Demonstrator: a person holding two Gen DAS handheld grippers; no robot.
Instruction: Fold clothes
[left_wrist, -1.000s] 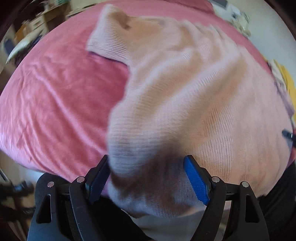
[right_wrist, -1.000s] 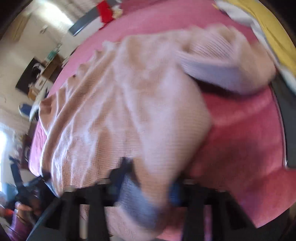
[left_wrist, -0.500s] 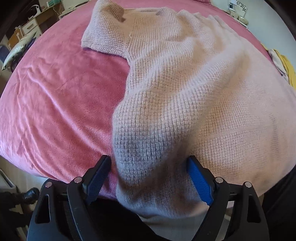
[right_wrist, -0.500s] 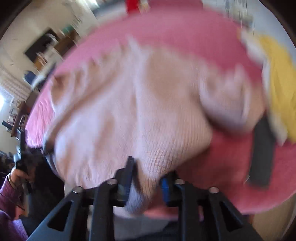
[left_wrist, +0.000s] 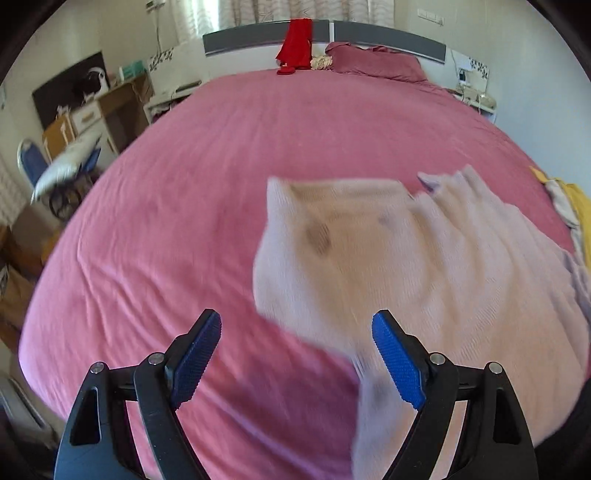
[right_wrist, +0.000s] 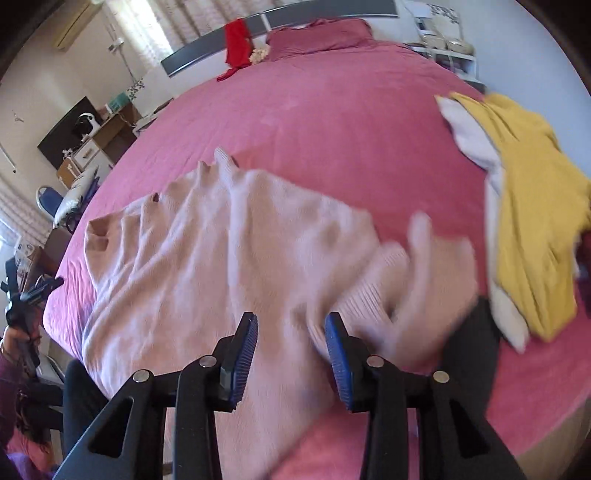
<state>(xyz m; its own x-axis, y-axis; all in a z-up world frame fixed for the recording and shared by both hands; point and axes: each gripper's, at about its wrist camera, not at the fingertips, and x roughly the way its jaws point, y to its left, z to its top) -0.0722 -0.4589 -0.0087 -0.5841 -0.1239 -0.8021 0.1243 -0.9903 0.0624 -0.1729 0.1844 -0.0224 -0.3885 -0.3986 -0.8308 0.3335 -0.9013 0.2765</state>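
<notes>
Risk: the sweater (right_wrist: 229, 266) lies rumpled and blurred on the bed (left_wrist: 229, 155), one sleeve (right_wrist: 424, 280) flopped toward 3 o'clock near the yellow garment (right_wrist: 532, 206). A careless pinch could catch two layers or drag the heap, skewing the fold.

Left gripper (left_wrist: 295, 360): my jaws stand wide apart, holding nothing; a strip of sweater hangs just beside the right pad.

Right gripper (right_wrist: 291, 360): my jaws stand partly apart, over the sweater, knit between them, not clamped.

Sweater position: near edge of bed, 5 o'clock in left view.
</notes>
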